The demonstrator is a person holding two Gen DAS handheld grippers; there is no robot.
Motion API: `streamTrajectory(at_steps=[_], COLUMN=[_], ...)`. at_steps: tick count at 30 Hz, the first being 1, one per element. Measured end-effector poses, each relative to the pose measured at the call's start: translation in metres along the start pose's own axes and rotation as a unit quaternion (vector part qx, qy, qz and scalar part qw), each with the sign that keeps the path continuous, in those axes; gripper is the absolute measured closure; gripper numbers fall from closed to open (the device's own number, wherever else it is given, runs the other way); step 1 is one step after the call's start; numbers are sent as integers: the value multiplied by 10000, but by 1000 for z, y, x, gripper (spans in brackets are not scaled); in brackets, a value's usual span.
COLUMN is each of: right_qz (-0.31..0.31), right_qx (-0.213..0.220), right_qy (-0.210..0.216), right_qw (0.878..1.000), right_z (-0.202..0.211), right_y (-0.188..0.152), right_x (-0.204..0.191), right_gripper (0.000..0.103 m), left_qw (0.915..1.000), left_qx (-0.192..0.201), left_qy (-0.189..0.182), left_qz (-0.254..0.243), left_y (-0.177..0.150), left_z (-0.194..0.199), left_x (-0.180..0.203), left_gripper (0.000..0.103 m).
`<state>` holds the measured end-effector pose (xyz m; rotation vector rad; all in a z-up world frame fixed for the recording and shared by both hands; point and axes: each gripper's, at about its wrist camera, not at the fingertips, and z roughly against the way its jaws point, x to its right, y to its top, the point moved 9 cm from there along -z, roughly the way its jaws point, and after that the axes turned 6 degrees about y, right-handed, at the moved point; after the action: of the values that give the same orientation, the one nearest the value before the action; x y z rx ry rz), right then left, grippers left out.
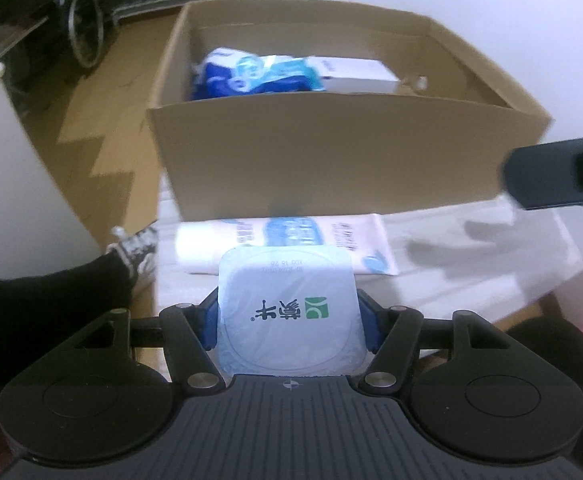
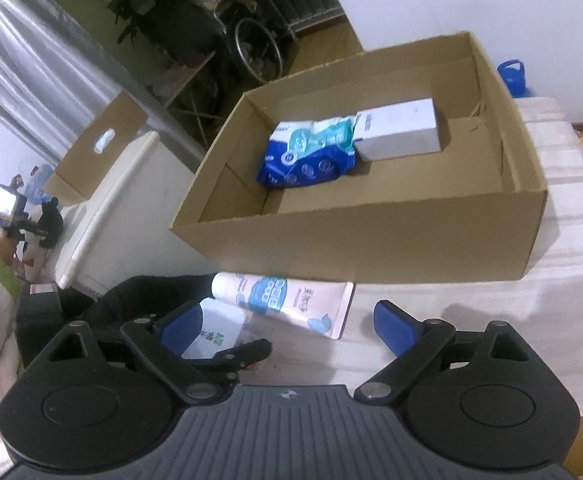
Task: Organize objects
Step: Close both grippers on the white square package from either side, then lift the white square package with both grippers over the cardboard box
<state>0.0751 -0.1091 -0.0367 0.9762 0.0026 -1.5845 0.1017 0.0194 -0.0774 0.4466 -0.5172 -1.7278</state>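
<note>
Left tool (image 1: 289, 320) clamps one yogurt cup (image 1: 289, 312); right tool (image 2: 287, 328) gapes; box (image 2: 371, 240) holds two items.

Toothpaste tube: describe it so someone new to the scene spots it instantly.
Find the open cardboard box on the white-covered table. Just outside its near wall the toothpaste tube lies flat on the cloth. It is long and white-pink with blue print, unlike the square foil-lidded yogurt cup clamped in the left tool.
</note>
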Motion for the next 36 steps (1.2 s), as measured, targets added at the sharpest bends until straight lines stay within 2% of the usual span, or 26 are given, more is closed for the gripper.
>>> streamTrajectory(at_steps=[8, 16, 23, 29, 32, 36], right_qz=[167, 427, 663, 946, 925, 859], right_qx=[-225, -671, -1159, -1550, -1712, -1610], right_qy=[-43, 48, 224, 285, 290, 320], right_qw=[9996, 9968, 9908, 9830, 9805, 9827], right_z=[-9, -38, -64, -81, -88, -90], right_y=[-8, -24, -30, -37, -44, -44], right_x=[-2, -16, -32, -40, -39, -38], right_gripper=[8, 8, 9, 28, 30, 31], left_qw=[9985, 9963, 9954, 9950, 9947, 9945], left_qx=[304, 584, 670, 566, 576, 611], left_qy=[-278, -502, -522, -743, -777, -730], left_qz=[-348, -371, -453, -349, -361, -430], left_y=[-1, -7, -9, -14, -17, -16], left_z=[4, 8, 11, 7, 6, 5], left_x=[27, 24, 27, 24, 23, 23], left_gripper=[40, 40, 39, 40, 39, 42])
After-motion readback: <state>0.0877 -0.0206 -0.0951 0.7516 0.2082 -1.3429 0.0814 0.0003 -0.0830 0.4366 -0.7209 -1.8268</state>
